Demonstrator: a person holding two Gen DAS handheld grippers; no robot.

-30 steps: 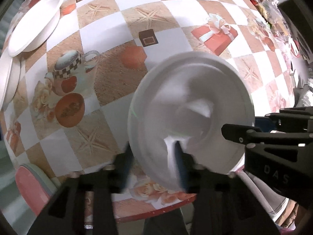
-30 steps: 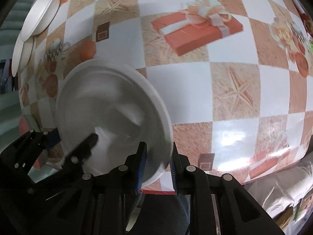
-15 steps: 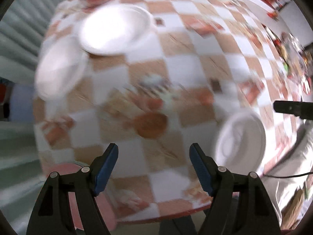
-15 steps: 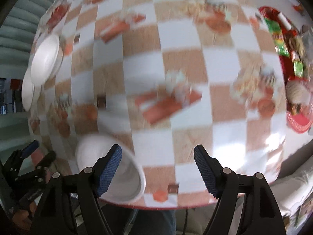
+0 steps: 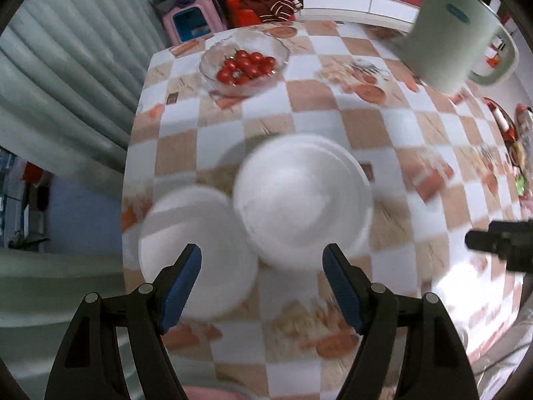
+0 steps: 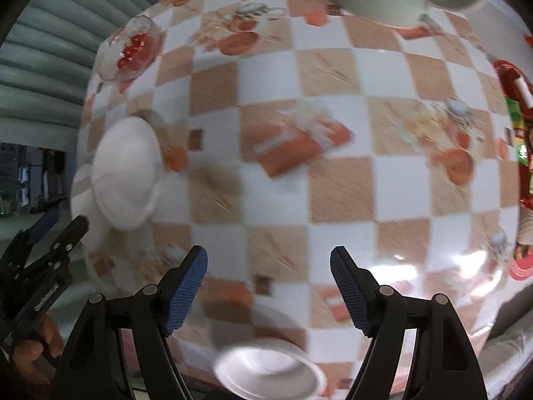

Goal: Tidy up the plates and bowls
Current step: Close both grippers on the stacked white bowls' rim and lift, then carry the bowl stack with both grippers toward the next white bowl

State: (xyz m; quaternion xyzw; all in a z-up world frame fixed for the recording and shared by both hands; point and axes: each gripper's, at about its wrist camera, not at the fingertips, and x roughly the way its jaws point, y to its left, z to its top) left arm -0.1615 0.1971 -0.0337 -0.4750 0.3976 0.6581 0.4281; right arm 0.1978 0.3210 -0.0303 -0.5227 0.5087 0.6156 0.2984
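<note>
The left hand-held gripper (image 5: pixel 261 281) is held above the counter (image 5: pixel 366 126) with its blue-padded fingers (image 5: pixel 181 283) spread well apart and nothing caught between them. Below and just beyond its fingertips, two white stacks are seen side by side, blurred by motion: a stack of plates (image 5: pixel 196 256) to the near left, by the counter's left edge, and a stack of bowls (image 5: pixel 303 200) to its right and slightly farther, the two rims appearing to touch or overlap. Farther off, near the far left corner, a clear glass bowl of cherry tomatoes (image 5: pixel 245 63) is set, and a pale green kettle (image 5: pixel 453 33) stands at the far right. The right hand-held gripper (image 6: pixel 268 295) is likewise held with its fingers (image 6: pixel 186 286) wide apart and empty, over bare checked cloth. Just below its fingertips, at the near edge of the counter, a single white bowl (image 6: pixel 266 371) is seen standing upright. The two white stacks are also visible well to the left in the right wrist view, with the other gripper and part of a hand (image 6: pixel 30 350) at the lower left corner. A red tray (image 6: pixel 516 100) of packets lies at the right edge of the counter.
</note>
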